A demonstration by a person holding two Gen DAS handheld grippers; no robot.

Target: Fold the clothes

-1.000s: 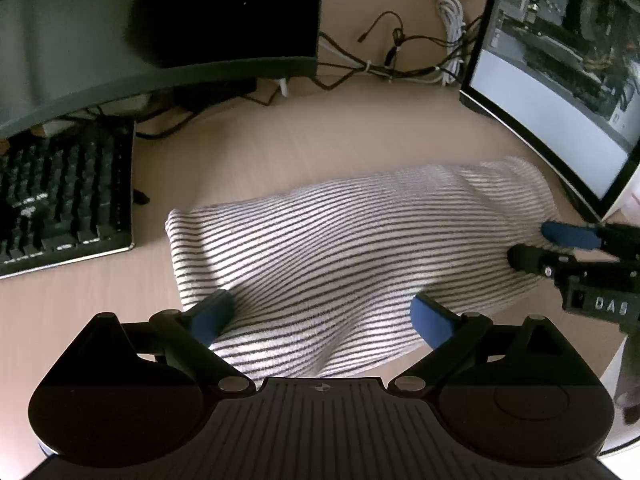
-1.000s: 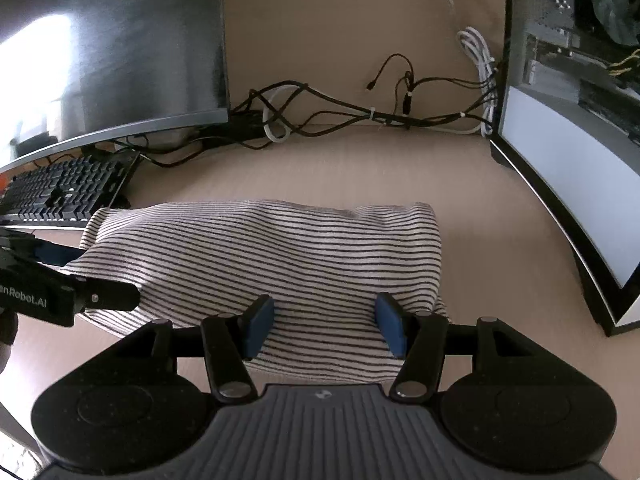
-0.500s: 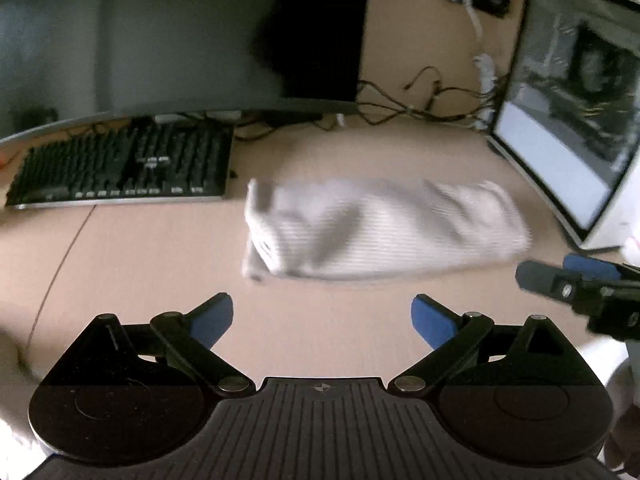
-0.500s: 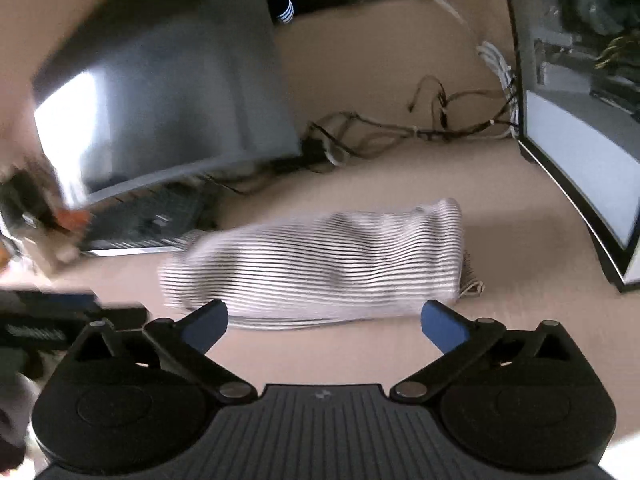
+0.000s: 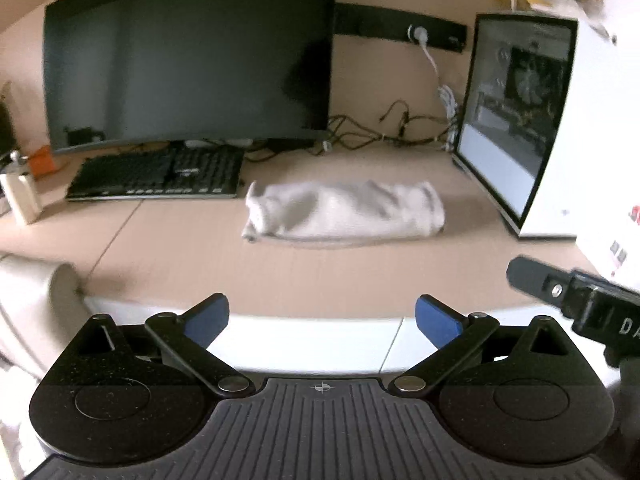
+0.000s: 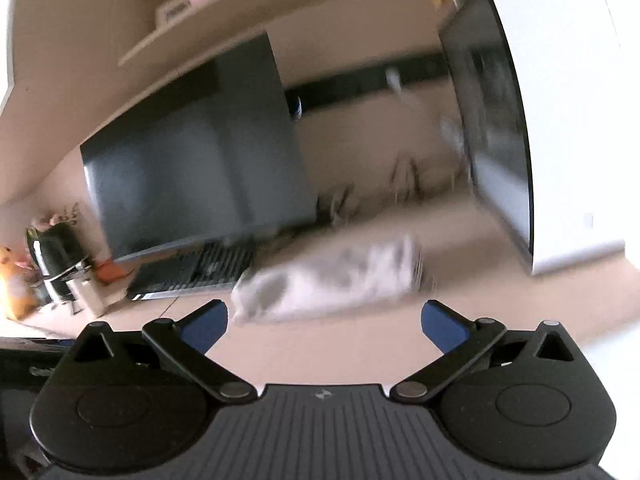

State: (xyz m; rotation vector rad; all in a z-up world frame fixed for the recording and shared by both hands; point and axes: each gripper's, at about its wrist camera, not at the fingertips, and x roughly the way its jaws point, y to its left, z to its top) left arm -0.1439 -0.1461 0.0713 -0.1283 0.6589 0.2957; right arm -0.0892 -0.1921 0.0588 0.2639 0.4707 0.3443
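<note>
Hanging wide apart and holding nothing, the left gripper and the right gripper sit back near the desk edge. Farther off, the folded cloth lies between the keyboard and computer case.

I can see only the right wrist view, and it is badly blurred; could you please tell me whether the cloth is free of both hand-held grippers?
Observer: Yes. The left view shows the cloth bundled on the desk, with the open left hand-held gripper at the desk's front edge, not touching it.
Operator: Thanks. Where is the right one?
Observer: One finger of the right hand-held gripper shows at the left view's right edge, nearer than the cloth and apart from it.
Operator: Is the cloth touching the keyboard?
Observer: No. The keyboard lies left of it, with bare desk between them.
</note>
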